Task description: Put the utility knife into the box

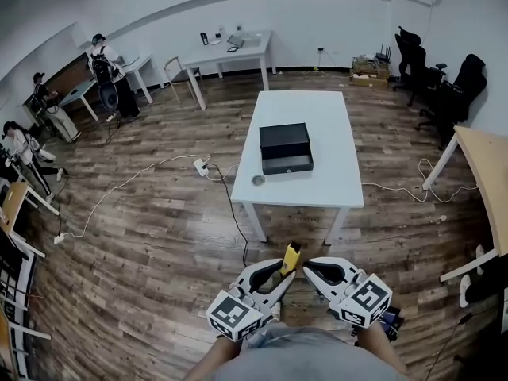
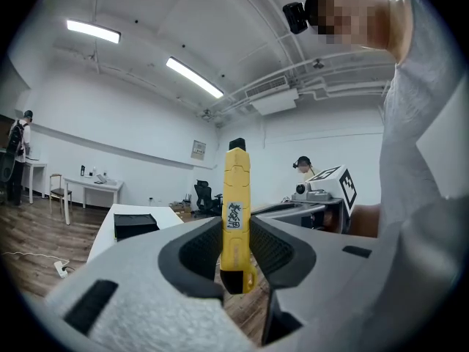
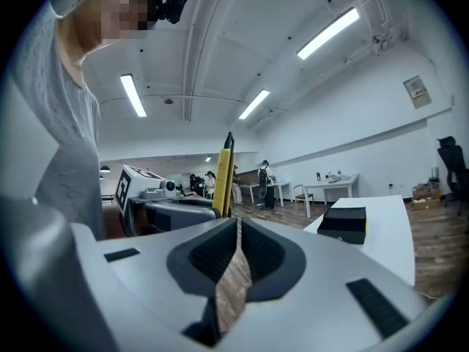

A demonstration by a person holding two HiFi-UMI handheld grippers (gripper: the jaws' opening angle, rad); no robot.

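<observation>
My left gripper [image 1: 287, 275] is shut on a yellow utility knife [image 1: 290, 258], which stands upright between its pads [image 2: 236, 211] with its black tip pointing up. Beside it, my right gripper [image 1: 309, 265] is shut with nothing in it [image 3: 238, 222], and the knife [image 3: 223, 182] shows just to its left. Both grippers are close to the person's body, above the wooden floor and short of the white table [image 1: 317, 117]. The black box [image 1: 285, 147] lies on that table, well ahead of both grippers. It also appears as the box [image 2: 135, 224] and the box [image 3: 346, 223] in the gripper views.
A small round object [image 1: 258, 180] lies on the table near the box's front left corner. A power strip with cables [image 1: 200, 165] lies on the floor left of the table. Office chairs [image 1: 444, 94] and another tabletop [image 1: 486, 165] are at the right. People stand at desks [image 1: 103, 74] far left.
</observation>
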